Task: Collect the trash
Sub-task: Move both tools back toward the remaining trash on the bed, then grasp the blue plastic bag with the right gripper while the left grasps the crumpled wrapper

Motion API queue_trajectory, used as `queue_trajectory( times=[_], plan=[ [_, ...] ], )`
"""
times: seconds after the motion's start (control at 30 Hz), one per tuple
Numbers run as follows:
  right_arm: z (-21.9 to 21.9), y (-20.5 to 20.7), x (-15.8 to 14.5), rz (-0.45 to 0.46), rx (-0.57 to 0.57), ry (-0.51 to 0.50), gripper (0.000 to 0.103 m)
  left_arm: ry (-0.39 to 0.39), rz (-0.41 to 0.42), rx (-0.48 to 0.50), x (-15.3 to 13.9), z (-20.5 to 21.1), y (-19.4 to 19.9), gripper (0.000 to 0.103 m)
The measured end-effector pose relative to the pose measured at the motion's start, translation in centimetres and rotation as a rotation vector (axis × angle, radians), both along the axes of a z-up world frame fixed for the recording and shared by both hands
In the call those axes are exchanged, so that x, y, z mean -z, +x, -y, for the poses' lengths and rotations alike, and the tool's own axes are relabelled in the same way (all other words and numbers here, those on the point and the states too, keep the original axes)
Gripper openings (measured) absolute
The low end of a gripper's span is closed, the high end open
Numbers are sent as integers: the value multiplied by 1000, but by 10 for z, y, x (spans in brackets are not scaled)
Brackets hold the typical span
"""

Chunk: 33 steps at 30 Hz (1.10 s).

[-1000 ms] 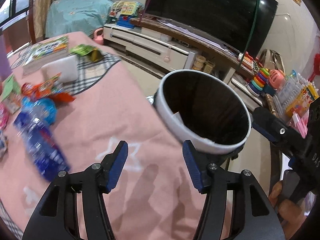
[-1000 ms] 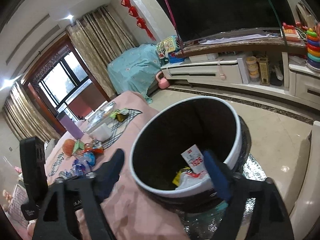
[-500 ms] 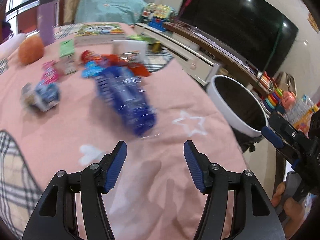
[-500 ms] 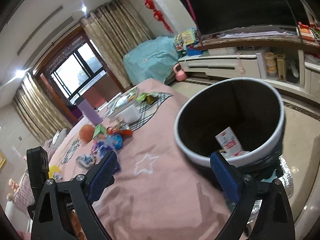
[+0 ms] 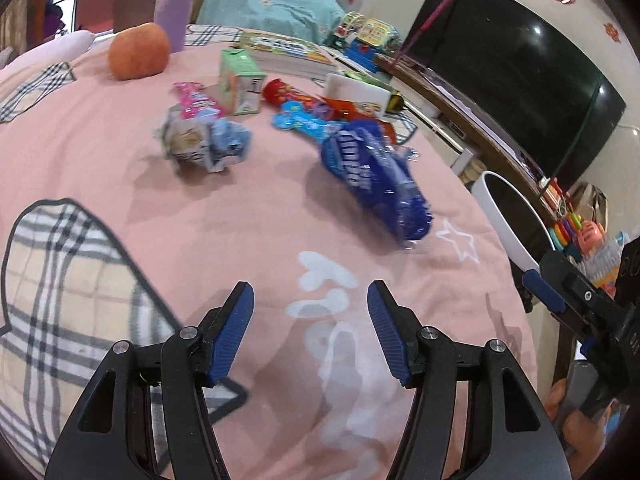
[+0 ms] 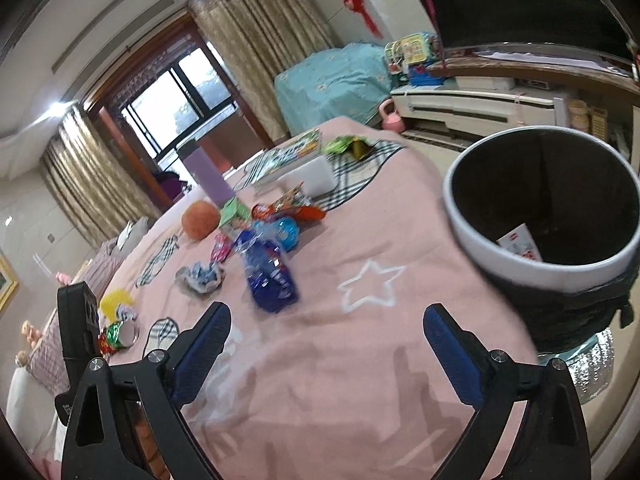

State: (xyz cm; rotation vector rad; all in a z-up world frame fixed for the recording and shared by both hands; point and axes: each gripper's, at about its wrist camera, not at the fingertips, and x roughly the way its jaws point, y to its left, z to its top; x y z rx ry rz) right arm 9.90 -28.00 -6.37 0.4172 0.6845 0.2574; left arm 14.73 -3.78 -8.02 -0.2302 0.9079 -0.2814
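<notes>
Trash lies on the pink blanket (image 5: 248, 240): a blue plastic wrapper (image 5: 376, 176), a crumpled blue-grey wrapper (image 5: 204, 144), a pink wrapper (image 5: 196, 98), a red snack bag (image 5: 304, 98) and a green carton (image 5: 240, 76). The white-rimmed bin (image 6: 544, 204) with a black liner stands beside the bed at the right, with paper trash inside. My left gripper (image 5: 310, 334) is open and empty, short of the blue wrapper. My right gripper (image 6: 326, 350) is open wide and empty, between the blue wrapper (image 6: 268, 276) and the bin.
An orange ball (image 5: 138, 54), a purple cup (image 5: 172, 4), books (image 5: 288, 50) and a white box (image 5: 356, 92) sit at the far side of the bed. A TV (image 5: 512, 72) and toy shelf (image 5: 580, 236) stand to the right.
Both grippers have swung left, away from the bin and toward the trash on the blanket. The bin has slid to the right edge of both views. Both stay open.
</notes>
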Motion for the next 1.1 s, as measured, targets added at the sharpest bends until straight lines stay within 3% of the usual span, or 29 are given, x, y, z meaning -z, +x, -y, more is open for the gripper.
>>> queue_trajectory(
  times=[0.23,0.4,0.53,1.1],
  plan=[
    [-26,7,4,-15,-44,-32,98,-13,0,-35,2,-20,0,61],
    [-39,15,7,-31,-69,-50,98,-11,-2,-54,4,-31,5,70],
    [-48,23,11,-47,-91,-63,98,9,0,-64,3,-37,11,72],
    [-68,69,15,-74,-148,-82,98,35,5,-111,-3,-59,74,74]
  ],
)
